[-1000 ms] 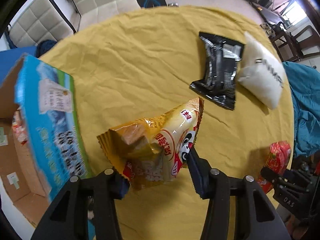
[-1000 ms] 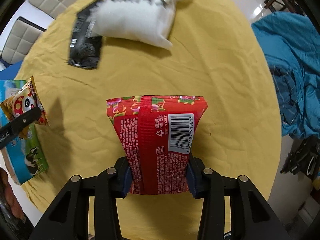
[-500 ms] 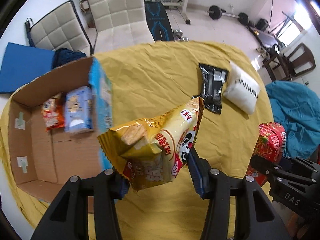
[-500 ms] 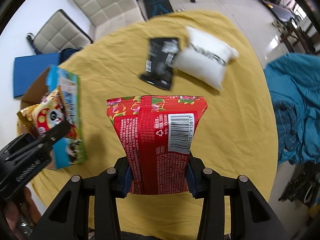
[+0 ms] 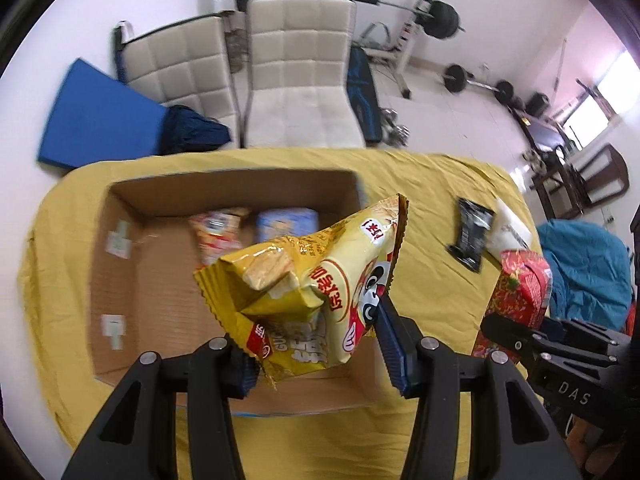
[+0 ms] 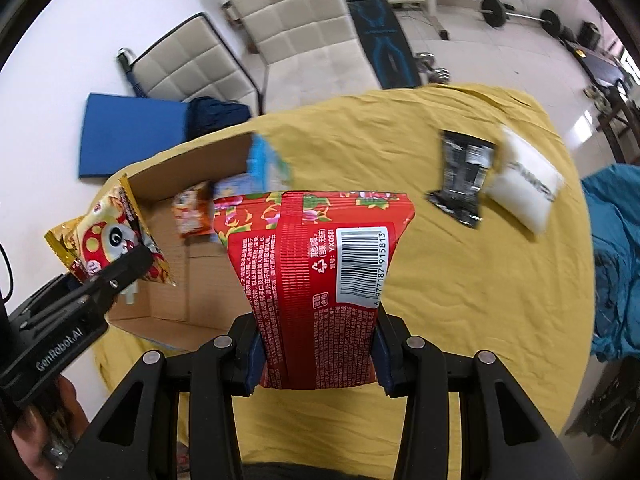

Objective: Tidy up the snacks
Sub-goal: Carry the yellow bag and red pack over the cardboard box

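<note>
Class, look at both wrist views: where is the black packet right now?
The black packet lies flat on the yellow tablecloth, far right in both views, its edge against the white bag, well away from the cardboard box.

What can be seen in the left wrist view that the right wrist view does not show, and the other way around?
Only the left wrist view: the whole floor of the open brown cardboard box with its white tape patches.

Only the right wrist view: the barcode side of the red flowered snack bag and a person's hand.

Both: the left tongs shut on the yellow panda snack bag, the right tongs shut on the red bag, the black foil packet, the white pillow-like bag, and the yellow tablecloth.
</note>
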{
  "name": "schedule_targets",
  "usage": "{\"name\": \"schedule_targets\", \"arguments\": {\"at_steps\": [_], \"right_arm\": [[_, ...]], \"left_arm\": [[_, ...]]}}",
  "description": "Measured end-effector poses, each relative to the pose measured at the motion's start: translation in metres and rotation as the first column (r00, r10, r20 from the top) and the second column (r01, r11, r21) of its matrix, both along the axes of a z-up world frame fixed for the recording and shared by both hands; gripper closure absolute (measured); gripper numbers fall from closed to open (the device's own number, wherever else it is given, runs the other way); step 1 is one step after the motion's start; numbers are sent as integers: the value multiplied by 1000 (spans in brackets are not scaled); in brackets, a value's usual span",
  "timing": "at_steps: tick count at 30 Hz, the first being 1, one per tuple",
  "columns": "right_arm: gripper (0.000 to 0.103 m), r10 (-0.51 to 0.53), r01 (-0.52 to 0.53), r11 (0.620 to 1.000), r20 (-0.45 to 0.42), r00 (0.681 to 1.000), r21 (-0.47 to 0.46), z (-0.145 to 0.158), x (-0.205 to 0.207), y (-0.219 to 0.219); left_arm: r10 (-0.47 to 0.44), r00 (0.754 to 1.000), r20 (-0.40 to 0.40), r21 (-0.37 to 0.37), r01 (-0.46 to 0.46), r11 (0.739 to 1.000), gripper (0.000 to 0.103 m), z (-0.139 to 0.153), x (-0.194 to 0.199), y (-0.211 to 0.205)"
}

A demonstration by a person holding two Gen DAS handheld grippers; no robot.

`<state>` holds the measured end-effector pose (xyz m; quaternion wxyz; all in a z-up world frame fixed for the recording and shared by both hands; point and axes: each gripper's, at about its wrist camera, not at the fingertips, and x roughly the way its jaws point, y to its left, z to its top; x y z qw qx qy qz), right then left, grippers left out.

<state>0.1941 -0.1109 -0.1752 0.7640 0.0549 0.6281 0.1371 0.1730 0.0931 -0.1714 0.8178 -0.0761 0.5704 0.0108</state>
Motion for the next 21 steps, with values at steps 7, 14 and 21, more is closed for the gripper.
{"name": "schedule_targets", "arguments": {"at_steps": [7,14,21], "right_arm": [[58,73,-73,997,-4,997,1,1,1,82],[58,100,-101,995,-26,995,-21,-19,9,138],[58,88,-97,993,-123,988,-72,-84,23,166]], "left_arm": [[74,997,18,24,-74,997,56,10,-4,73],[110,994,-10,32,-110,993,56,-6,-5,119],[102,988,-113,44,-98,994,56,-61,15,151]]}}
